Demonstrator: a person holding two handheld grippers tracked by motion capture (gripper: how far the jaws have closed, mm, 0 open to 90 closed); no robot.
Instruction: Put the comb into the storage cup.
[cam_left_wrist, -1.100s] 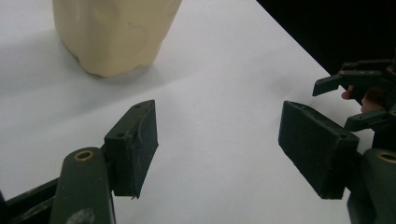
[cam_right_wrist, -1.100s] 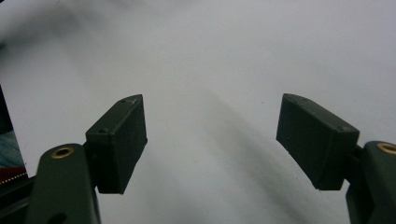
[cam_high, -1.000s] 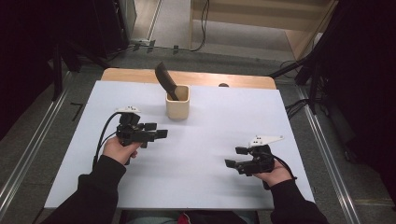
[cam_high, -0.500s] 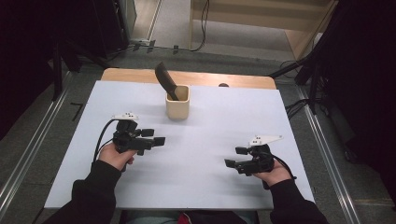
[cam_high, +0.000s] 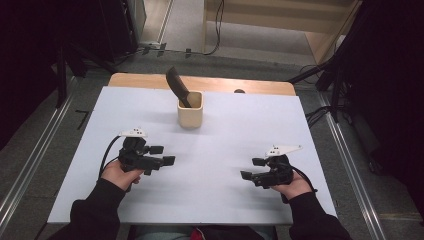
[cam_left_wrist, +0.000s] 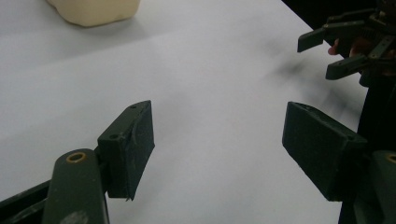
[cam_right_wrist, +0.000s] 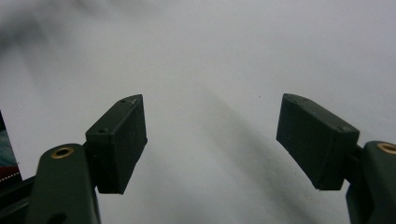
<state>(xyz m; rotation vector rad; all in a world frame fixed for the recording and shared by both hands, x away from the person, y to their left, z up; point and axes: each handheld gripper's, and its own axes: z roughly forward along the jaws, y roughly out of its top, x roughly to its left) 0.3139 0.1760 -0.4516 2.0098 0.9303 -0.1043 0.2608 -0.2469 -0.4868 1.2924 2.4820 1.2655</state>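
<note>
Left tongs (cam_high: 162, 155): I hold them low over the desk (cam_high: 90, 150), jaws spread wide with nothing between them. They have just been opening a little further.
Right tongs (cam_high: 252, 168): also wide apart and empty, resting near the front right of the desk, pointing inward toward the left pair.
Cup (cam_high: 190, 108): a cream, square-sided holder standing upright toward the back of the desk, middle, well apart from both pairs of tongs. Its base corner shows at the top edge of the left gripper view (cam_left_wrist: 93, 10).
Contents: one dark spatula (cam_high: 177, 86) stands in the cup, its broad end leaning up and out to the back left, resting against the rim. I cannot tell whether anything else is inside.
Step in hand: I judge this as a rest pose with the spatula seated and both tongs clear.
Doing it well: if I reach in again, I would approach from the front, come in above the rim, and avoid nudging the leaning blade, since the light cup could tip.
</note>
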